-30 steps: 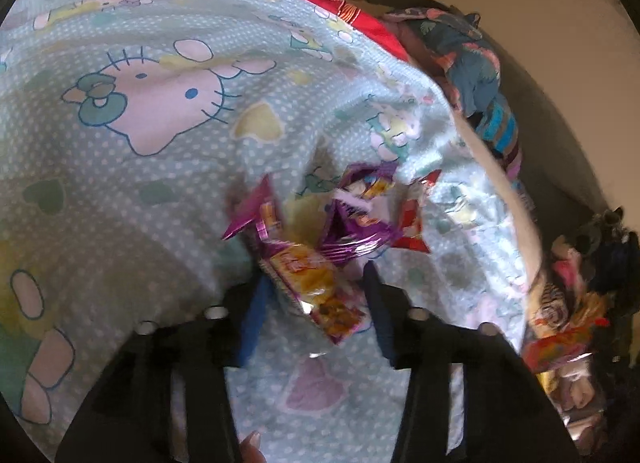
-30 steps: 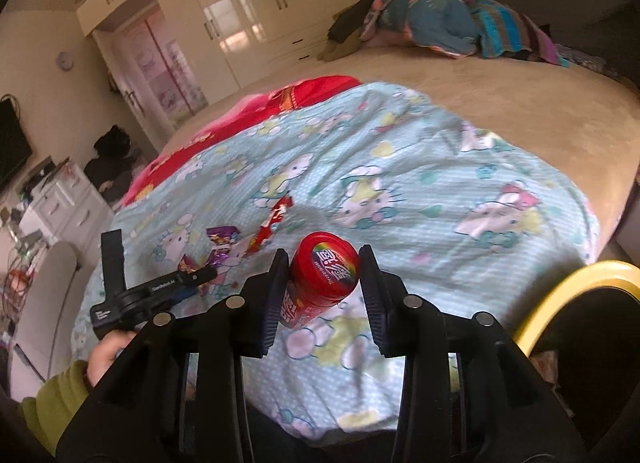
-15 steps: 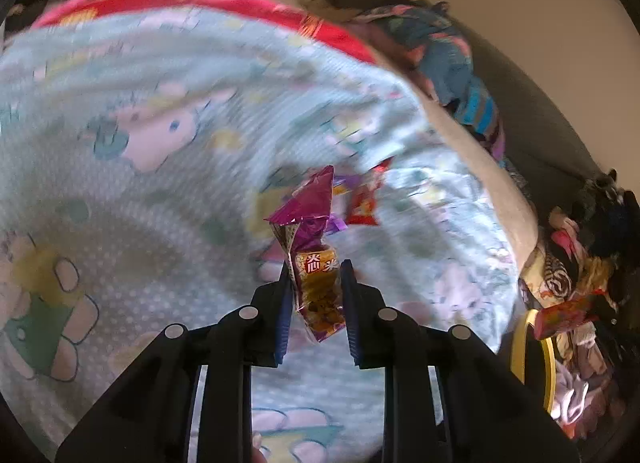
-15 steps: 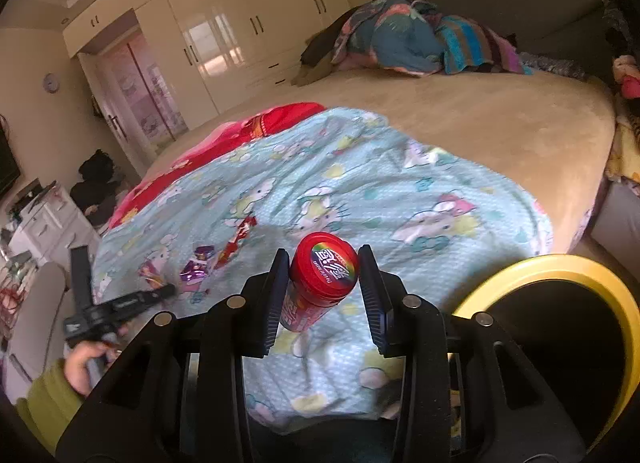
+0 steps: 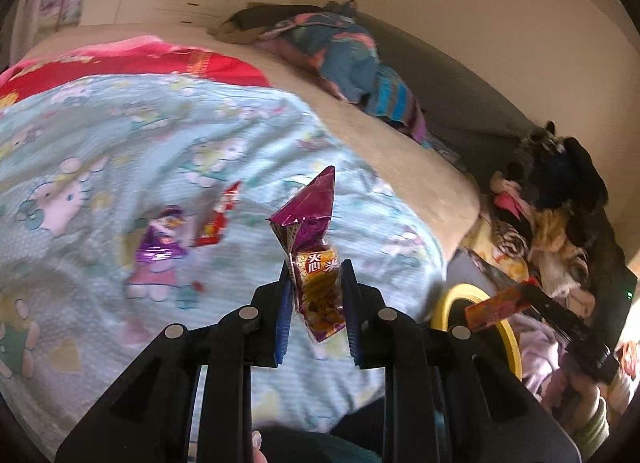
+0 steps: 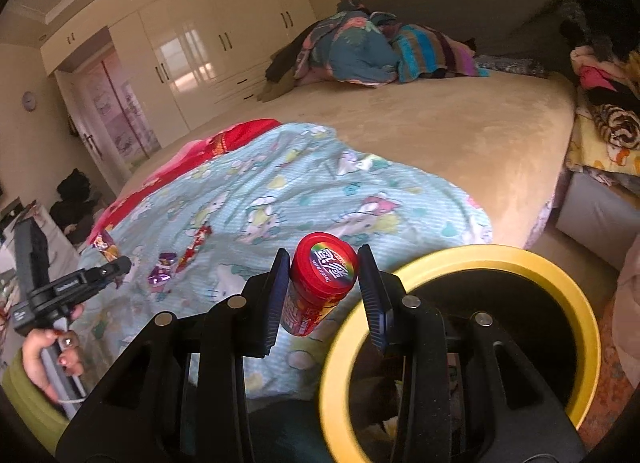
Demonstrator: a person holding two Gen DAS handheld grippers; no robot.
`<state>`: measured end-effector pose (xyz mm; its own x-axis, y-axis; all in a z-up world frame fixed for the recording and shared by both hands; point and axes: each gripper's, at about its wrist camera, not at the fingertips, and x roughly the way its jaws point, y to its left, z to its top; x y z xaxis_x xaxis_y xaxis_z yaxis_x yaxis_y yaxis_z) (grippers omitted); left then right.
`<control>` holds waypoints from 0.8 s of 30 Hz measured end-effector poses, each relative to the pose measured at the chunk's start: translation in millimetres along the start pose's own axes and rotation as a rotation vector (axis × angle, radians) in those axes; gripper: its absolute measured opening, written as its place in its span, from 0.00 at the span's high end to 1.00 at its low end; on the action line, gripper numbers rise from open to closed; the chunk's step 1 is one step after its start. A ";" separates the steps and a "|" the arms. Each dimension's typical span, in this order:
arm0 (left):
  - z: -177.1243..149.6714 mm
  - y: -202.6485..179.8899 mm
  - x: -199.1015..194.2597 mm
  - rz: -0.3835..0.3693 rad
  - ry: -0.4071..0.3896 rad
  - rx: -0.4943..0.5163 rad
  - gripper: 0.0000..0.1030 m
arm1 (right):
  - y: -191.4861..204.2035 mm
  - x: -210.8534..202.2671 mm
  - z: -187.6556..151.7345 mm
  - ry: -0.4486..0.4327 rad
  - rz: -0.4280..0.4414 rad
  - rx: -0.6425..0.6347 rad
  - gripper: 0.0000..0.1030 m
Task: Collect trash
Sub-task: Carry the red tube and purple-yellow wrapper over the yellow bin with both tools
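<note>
While both tools carry trash toward the bin, two items are left on the cartoon-print quilt [image 5: 120, 135]: a purple wrapper [image 5: 160, 241] at 9 o'clock of the left wrist view, with a red wrapper [image 5: 218, 219] just beside it toward 10 o'clock. At centre, the left gripper [image 5: 314, 301] pinches a purple-and-yellow snack packet [image 5: 316, 263] by its lower half, so the crumpled top stands clear above the fingertips; the grip looks light but adequate for foil. The right gripper [image 6: 324, 295] clamps a red candy canister [image 6: 320, 283] by its body, lid outward. The yellow-rimmed bin [image 6: 460, 259] sits at 4 o'clock beside the bed, its mouth open for a straight drop.
</note>
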<state>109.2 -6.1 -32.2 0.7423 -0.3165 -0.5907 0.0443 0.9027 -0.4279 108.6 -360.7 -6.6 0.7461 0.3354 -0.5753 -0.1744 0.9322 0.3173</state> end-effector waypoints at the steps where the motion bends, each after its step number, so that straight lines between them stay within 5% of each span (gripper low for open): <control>1: -0.8 -4.8 -0.1 -0.008 0.002 0.009 0.79 | -2.7 -1.2 -0.2 0.001 -0.001 0.005 0.72; 24: -43.3 -119.2 20.8 -0.172 0.117 0.273 0.79 | -85.7 -30.4 -23.2 0.023 -0.160 0.062 0.73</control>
<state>90.4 -133.0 -23.0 0.6271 -0.4882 -0.6070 0.3512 0.8727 -0.3392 86.0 -447.6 -33.8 0.7461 0.1866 -0.6391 -0.0135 0.9640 0.2657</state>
